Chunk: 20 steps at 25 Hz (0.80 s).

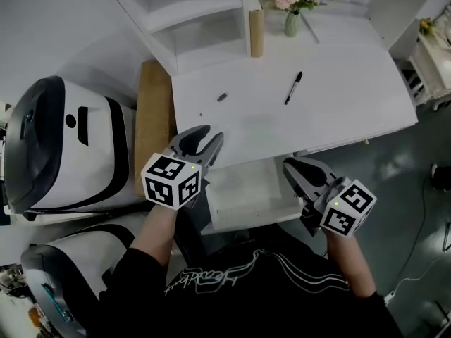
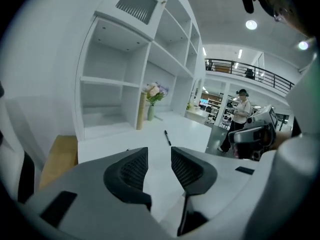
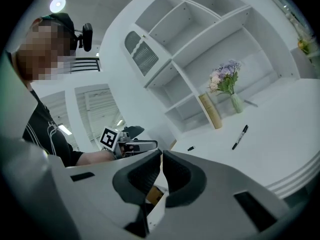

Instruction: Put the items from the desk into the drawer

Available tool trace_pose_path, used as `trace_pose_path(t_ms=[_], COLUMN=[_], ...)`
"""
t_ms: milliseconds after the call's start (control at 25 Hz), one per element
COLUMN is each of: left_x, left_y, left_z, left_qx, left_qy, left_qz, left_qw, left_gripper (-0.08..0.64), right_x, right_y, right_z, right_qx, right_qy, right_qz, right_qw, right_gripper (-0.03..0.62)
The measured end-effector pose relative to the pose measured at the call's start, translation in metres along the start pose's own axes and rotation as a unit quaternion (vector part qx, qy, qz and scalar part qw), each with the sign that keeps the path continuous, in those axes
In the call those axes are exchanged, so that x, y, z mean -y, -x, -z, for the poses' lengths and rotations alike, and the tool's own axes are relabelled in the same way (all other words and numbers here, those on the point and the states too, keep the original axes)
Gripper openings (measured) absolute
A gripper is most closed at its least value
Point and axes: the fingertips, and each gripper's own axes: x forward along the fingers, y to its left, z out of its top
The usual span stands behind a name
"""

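Note:
A black pen (image 1: pixel 293 88) lies on the white desk (image 1: pixel 345 111), and a small dark item (image 1: pixel 221 97) lies to its left. Below the desk's front edge a white drawer (image 1: pixel 243 196) stands pulled out. My left gripper (image 1: pixel 210 136) hovers at the desk's front edge over the drawer's left corner. Its jaws stand apart with nothing between them (image 2: pixel 160 151), and the pen (image 2: pixel 167 137) shows beyond. My right gripper (image 1: pixel 290 163) is at the drawer's right side, shut with nothing in it (image 3: pixel 161 154). The right gripper view shows the pen (image 3: pixel 239 136) and the small item (image 3: pixel 191 148) farther off.
A vase of flowers (image 1: pixel 292 16) and an upright brown tube (image 1: pixel 256 32) stand at the desk's back by the white shelf unit (image 1: pixel 190 20). A wooden surface (image 1: pixel 151 118) and white-and-black machines (image 1: pixel 63 146) lie to the left. A person (image 2: pixel 241 116) stands in the distance.

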Motion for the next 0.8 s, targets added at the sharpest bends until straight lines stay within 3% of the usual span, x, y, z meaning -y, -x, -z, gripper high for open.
trace_pose_path(t_ms=[240,560,800], left_x=[-0.049,-0.113,-0.137], left_y=[-0.052,-0.105,-0.127], left_z=[0.016,0.048,0.071], left_qx=[-0.064,-0.142,-0.182], left_qy=[-0.037,-0.058,-0.072], left_qz=[-0.025,-0.049,-0.058], left_qw=[0.9969,0.9870,0.9790], left_gripper=[0.183,0.186,0.184], right_x=[0.038,0.069,0.082], right_y=[-0.019,-0.030,-0.031], right_z=[0.003,0.022,0.034], right_qx=[-0.022,-0.053,-0.057], right_qy=[-0.014,-0.040,-0.055], right_qz=[0.002,0.000,0.002], right_qw=[1.000,0.998,0.997], right_gripper=[0.046,0.046,0.046])
